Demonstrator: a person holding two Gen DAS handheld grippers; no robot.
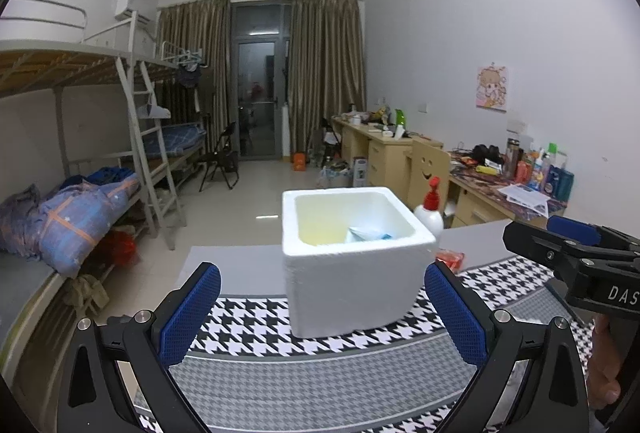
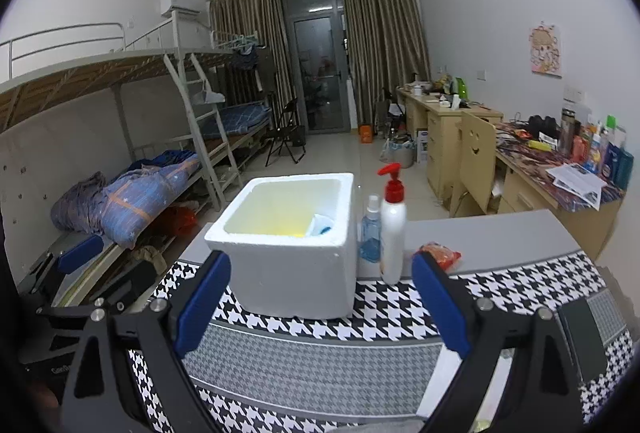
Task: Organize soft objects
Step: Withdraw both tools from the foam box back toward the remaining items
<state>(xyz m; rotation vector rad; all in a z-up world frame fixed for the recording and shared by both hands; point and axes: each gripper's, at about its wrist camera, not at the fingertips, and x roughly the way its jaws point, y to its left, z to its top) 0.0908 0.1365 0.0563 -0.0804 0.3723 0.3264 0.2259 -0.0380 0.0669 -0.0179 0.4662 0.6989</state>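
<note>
Dorm-room table (image 2: 500, 237): both grippers, left gripper (image 1: 322, 307) and right gripper (image 2: 320, 299), spread empty before the foam box (image 2: 296, 245); the crinkly red packet (image 2: 440, 253) likely light, best pinched mid-body.

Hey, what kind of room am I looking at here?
Most likely a shared dormitory room: metal bunk beds with a ladder line one wall, and a row of wooden study desks covered in personal clutter lines the other.

Matt, grainy foam box (image 1: 352, 273) on woven houndstooth cloth (image 1: 320, 365) (glossy plastic pump bottle (image 2: 393, 233) beside)
</note>
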